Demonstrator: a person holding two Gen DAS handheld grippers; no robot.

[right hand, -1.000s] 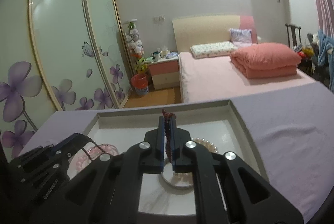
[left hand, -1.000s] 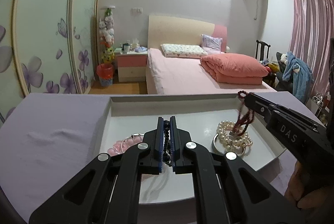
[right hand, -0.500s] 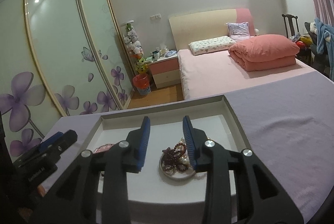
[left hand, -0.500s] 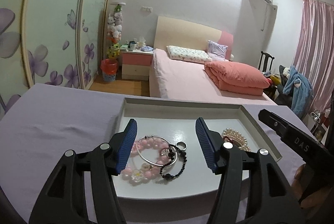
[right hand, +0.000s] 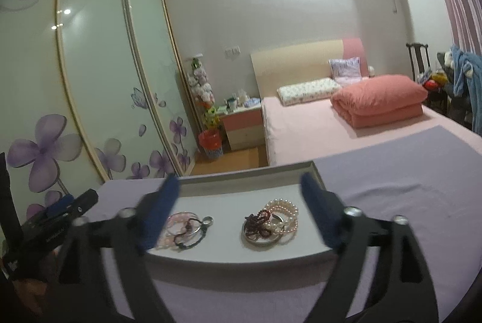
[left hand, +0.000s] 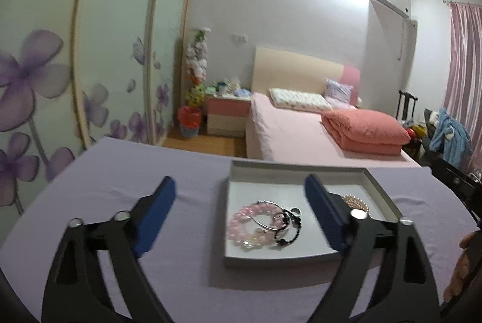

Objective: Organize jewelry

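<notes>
Bench (left hand: 150, 172): covered in a lilac cloth, a shallow white tray (left hand: 296, 168) resting on it.
Left gripper (left hand: 241, 196): 2 blue-padded fingers (left hand: 155, 213) spread wide and opening, nothing between the pads; it hangs above the bench, apart from the tray's contents.
Right gripper (right hand: 239, 190): fingers (right hand: 314, 204) also wide and opening, empty, held over the near edge of the tray.
Pink bead bracelet (left hand: 245, 222): lies in the left half of the tray, tangled with a thin silver bangle (left hand: 265, 216), a black bead string (left hand: 286, 228) and a small silver ring (left hand: 296, 212).
Pearl bracelet (right hand: 284, 213): in the right half of the tray, at 3 o'clock of the pink pile and well apart from it.
Dark red bead string (right hand: 259, 222): heaped on a silver hoop (right hand: 262, 240), touching the pearls at their 9 o'clock side.
Hand (left hand: 459, 268): partly seen at the right edge of the left view.
Background: a bed (left hand: 289, 139) with a folded salmon quilt (left hand: 364, 127) at 12 o'clock beyond the bench.
</notes>
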